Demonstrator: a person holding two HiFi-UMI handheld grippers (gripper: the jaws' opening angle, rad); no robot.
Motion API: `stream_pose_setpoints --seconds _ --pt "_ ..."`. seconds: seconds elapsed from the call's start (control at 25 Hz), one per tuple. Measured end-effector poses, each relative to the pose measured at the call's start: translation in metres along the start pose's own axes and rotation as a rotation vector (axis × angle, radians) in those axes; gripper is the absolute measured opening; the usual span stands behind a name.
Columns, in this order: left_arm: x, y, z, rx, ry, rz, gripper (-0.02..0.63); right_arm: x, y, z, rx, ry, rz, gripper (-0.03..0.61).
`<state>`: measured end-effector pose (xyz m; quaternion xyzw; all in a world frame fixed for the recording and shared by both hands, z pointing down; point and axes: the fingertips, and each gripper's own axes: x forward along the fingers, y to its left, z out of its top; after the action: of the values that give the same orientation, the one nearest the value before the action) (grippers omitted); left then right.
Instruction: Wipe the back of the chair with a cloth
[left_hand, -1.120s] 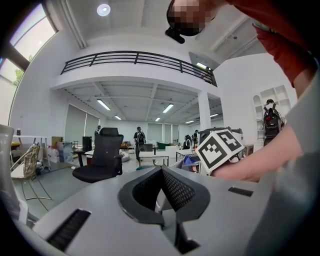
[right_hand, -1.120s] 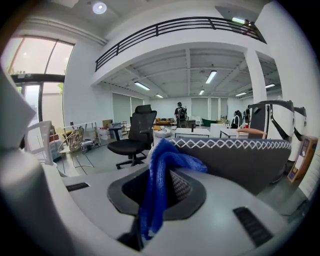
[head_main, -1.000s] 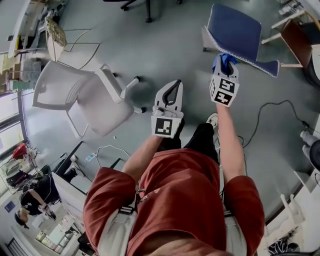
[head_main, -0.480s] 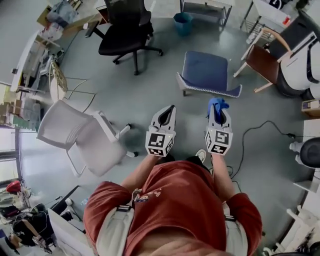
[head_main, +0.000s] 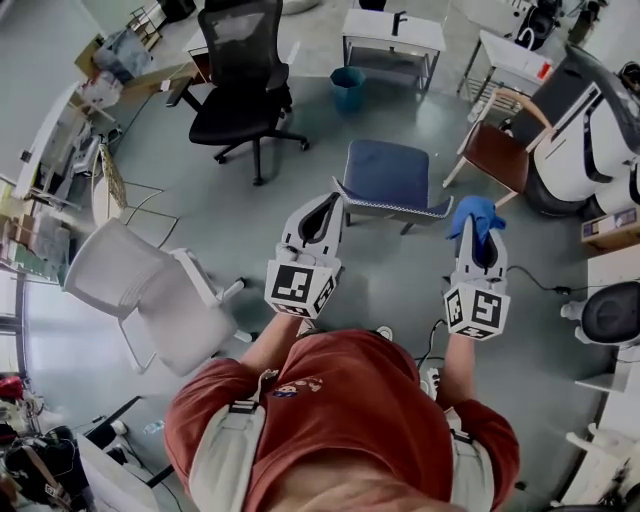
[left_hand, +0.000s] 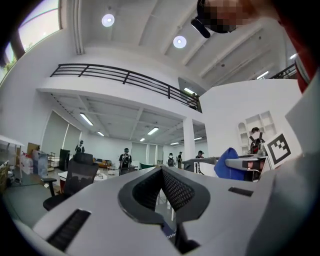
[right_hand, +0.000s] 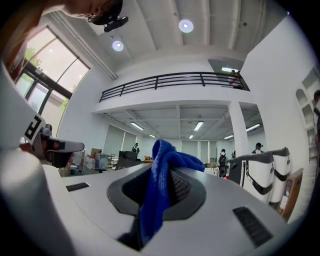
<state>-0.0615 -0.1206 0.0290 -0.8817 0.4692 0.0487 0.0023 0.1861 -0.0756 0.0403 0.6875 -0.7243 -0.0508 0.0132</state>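
A blue cloth (head_main: 474, 214) is bunched at the tip of my right gripper (head_main: 478, 232), whose jaws are shut on it. In the right gripper view the cloth (right_hand: 161, 186) hangs down between the shut jaws of the right gripper (right_hand: 163, 169). My left gripper (head_main: 330, 204) is shut with nothing in it; in its own view the left gripper (left_hand: 161, 171) points out into the hall at a raised angle. A blue padded chair (head_main: 390, 174) stands just beyond both grippers, touched by neither. The cloth (left_hand: 227, 164) also shows at the right of the left gripper view.
A white chair (head_main: 150, 290) lies tipped over at the left. A black office chair (head_main: 245, 85) stands at the back, with a blue bin (head_main: 348, 88) and a white table (head_main: 392, 32) beside it. A brown chair (head_main: 502, 145) and a white machine (head_main: 600, 120) are at the right.
The head view has swung up and the blue chair now looks farther off. The right gripper with the cloth has moved right, away from the chair's edge. Both grippers stay shut.
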Motion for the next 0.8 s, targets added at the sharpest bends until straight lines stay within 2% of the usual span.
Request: stream_pose_setpoints --seconds 0.08,0.24,0.36,0.48,0.8 --pt "0.006 0.003 0.028 0.017 -0.024 0.012 0.014 0.004 -0.005 0.028 -0.04 -0.04 -0.003 0.057" --pt "0.01 0.001 0.066 0.11 -0.057 0.034 0.014 0.007 -0.011 0.071 -0.001 -0.127 0.015 0.057" --pt "0.005 0.004 0.069 0.163 -0.038 0.064 0.014 0.006 -0.004 0.082 -0.032 -0.149 0.011 0.057" --pt "0.001 0.003 0.069 0.166 -0.05 0.07 0.014 0.007 0.001 0.082 -0.028 -0.141 0.01 0.057" --pt "-0.009 0.001 0.066 0.159 -0.04 0.079 0.014 0.01 0.022 0.078 -0.027 -0.136 0.083 0.057"
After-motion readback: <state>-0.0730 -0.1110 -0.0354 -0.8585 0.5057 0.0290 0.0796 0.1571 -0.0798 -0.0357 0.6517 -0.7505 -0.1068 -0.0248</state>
